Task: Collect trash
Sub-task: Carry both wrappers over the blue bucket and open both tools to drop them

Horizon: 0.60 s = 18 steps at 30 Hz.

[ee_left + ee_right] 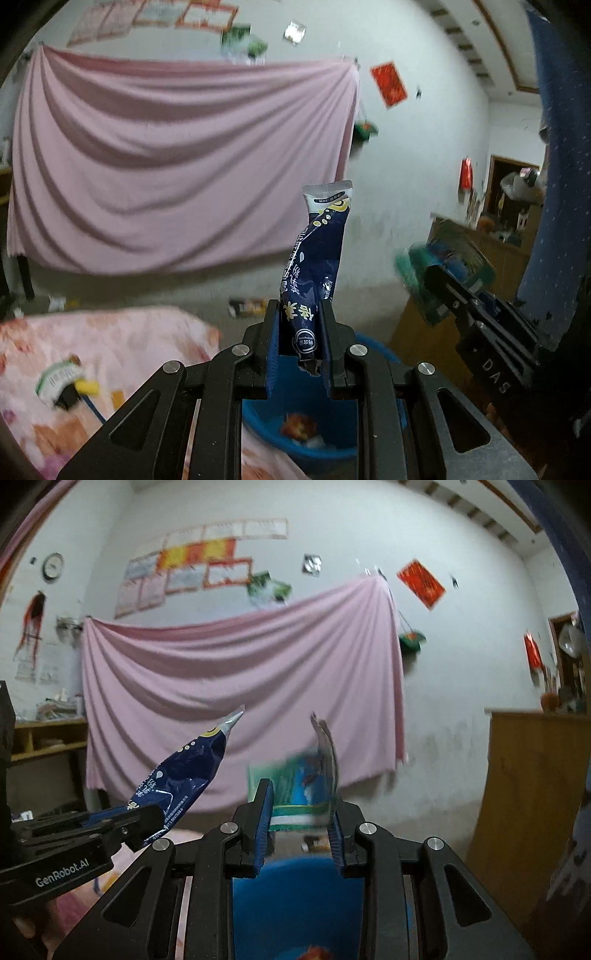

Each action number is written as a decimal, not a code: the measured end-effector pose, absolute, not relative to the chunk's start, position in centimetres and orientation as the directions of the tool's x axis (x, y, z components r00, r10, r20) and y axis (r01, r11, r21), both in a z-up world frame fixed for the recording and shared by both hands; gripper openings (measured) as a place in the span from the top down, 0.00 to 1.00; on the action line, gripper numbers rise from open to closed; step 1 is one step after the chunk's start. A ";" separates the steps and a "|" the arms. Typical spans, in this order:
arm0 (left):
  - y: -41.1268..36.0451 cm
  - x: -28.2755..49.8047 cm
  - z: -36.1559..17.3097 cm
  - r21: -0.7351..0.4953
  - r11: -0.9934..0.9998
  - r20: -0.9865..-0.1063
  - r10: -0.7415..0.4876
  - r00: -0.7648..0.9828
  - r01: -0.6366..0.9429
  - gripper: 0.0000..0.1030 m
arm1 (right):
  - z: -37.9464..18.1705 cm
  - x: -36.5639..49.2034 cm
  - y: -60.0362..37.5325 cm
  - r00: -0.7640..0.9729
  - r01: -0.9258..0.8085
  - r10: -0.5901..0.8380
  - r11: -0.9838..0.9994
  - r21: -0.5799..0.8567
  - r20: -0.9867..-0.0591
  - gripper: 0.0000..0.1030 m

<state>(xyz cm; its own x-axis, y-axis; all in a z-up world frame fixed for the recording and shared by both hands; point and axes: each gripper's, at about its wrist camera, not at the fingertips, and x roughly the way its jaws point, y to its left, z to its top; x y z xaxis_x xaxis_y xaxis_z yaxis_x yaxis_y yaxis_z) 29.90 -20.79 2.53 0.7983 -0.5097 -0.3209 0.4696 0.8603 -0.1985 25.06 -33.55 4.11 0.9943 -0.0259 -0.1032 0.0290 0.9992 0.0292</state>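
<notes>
**Left wrist view: both wrappers held above bin, release pending**

Left tool (300,332) clamped on blue wrapper (317,266); long axis upright, sealed end up, torn end down toward blue bin (273,417) directly below. Right tool (300,814) clamped on green wrapper (299,786), blurred, also over bin. Judgement: centre over bin, then part the jaws fully so the film drops clear.

The right gripper (300,823) is holding a green and blue packet (299,794) between its blue pads (263,825), and the packet is looking blurred. Below it a blue basin (295,897) is showing. At the left, the left gripper (144,825) is gripping a dark blue wrapper (181,775), which is pointing up toward a pink sheet (240,686) hanging on the wall.
</notes>
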 end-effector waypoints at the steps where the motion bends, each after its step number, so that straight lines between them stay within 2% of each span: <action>1: -21.0 30.3 2.2 -0.204 0.859 -0.347 -0.511 0.786 0.469 0.84 | 3.7 25.3 -33.9 0.992 0.033 -0.028 0.999 0.037 -0.127 0.74; 6: -21.8 31.5 0.5 -0.212 0.869 -0.467 -0.492 0.735 0.446 0.84 | 2.0 26.3 -35.0 0.974 0.054 -0.035 0.995 0.080 -0.223 0.74; 13: -22.2 33.3 -1.2 -0.267 0.861 -0.575 -0.502 0.645 0.432 0.82 | 0.8 26.8 -36.1 0.956 0.065 -0.025 0.989 0.130 -0.291 0.74; 15: -22.4 33.5 -1.7 -0.268 0.862 -0.597 -0.499 0.628 0.430 0.79 | 0.7 26.8 -36.4 0.954 0.068 -0.025 0.989 0.135 -0.298 0.74; 17: -22.5 33.2 -2.0 -0.276 0.858 -0.601 -0.506 0.619 0.433 0.64 | 0.7 26.8 -36.6 0.953 0.072 -0.028 0.988 0.136 -0.301 0.73; 18: -22.4 33.0 -1.9 -0.281 0.856 -0.599 -0.509 0.618 0.433 0.62 | 0.8 26.7 -36.7 0.953 0.075 -0.030 0.988 0.138 -0.301 0.71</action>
<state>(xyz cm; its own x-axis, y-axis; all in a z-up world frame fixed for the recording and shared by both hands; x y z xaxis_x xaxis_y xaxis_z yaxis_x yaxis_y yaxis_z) 33.03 -22.42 -1.91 0.6182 -0.5091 -0.5989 0.4332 0.8564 -0.2809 26.67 -36.71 0.77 0.9530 -0.0305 -0.3013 0.0753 0.9875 0.1382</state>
